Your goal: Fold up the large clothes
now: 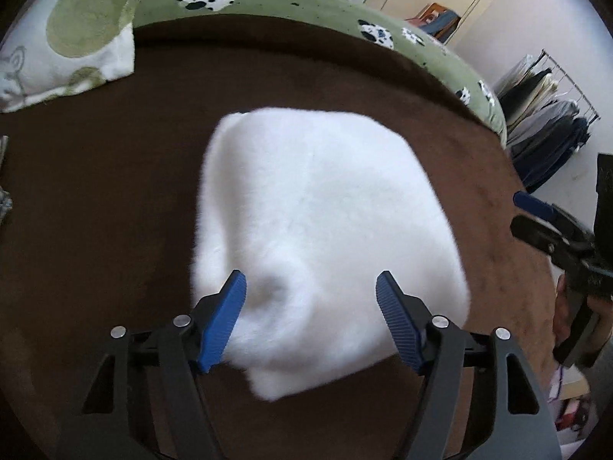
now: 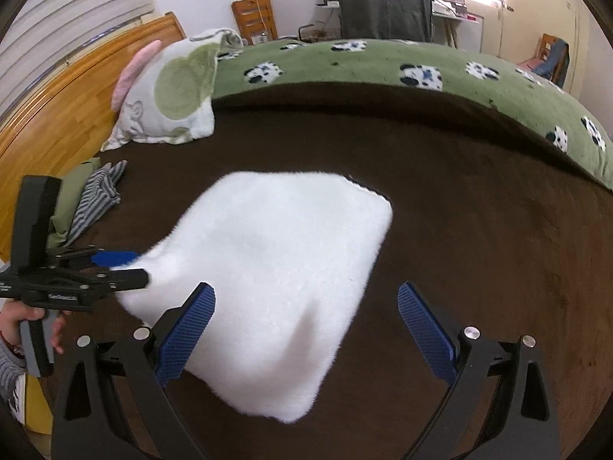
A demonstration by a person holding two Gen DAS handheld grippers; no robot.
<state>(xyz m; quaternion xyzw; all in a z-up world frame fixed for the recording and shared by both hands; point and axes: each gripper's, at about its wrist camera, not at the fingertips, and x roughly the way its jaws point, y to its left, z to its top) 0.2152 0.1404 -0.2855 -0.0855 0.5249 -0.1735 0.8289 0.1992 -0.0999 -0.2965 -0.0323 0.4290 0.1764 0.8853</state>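
- Your left gripper (image 1: 310,320) hangs over the near left part of the garment (image 1: 325,237), fingers spread wide with nothing between them. From the right wrist view its tips sit right at the garment's left edge; whether they touch the pile I cannot tell.
- The garment is a white, fluffy bundle, already folded to a compact block, lying on the brown blanket (image 1: 95,230) near the middle of the bed. A pillow (image 1: 72,38) lies well apart at the far left, and striped clothes (image 2: 97,199) lie off to the left by the headboard.
- It looks close to done, so I judge the step to be a last fold or a tidy-up. Close on an edge through all its layers, not just the top pile, or the fold will slide open.
- Lift both ends together and lay them down level; thick fleece like this tends to spring back, so press it flat before letting go.
- In the right wrist view its long axis runs from far left to near right, a blunt corner pointing toward you.
- Your right gripper (image 2: 306,327) hovers above the near corner, fingers also wide apart and empty, the right finger over bare blanket.
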